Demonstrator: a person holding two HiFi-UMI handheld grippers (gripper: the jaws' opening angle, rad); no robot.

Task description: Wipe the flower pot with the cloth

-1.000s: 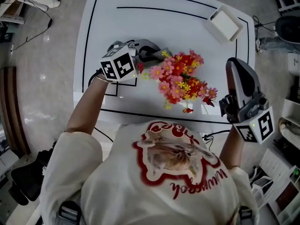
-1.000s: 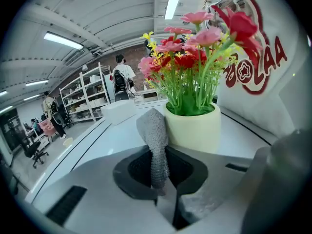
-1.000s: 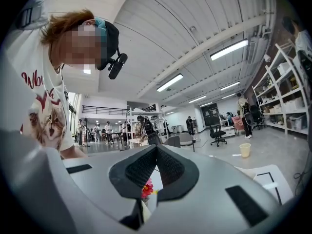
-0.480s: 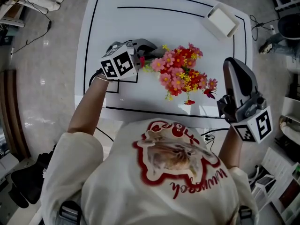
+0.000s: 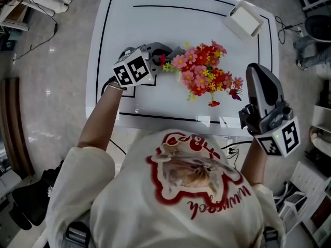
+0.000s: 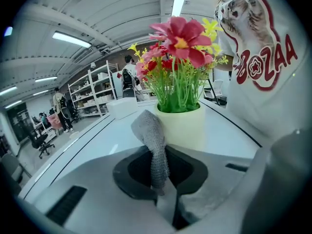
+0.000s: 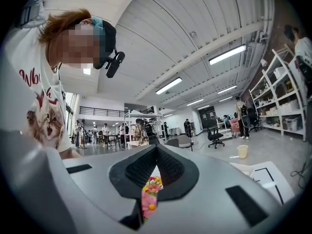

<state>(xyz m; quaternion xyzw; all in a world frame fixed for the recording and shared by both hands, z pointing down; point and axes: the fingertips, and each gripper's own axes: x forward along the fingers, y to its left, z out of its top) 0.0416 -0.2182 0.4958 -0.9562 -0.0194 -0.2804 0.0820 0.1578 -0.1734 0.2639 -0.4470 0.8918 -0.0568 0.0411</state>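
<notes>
The left gripper is clamped on the grey cloth, whose free end stands up just beside the pale yellow flower pot. The pot stands upright on the white table (its flowers hide it from above). The right gripper has its jaws together, empty, at the table's near right edge.

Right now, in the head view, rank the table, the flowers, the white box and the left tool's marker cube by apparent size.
1. Table
2. Flowers
3. White box and left tool's marker cube: they look alike, and the cube sits nearer the camera, so unranked.
</notes>
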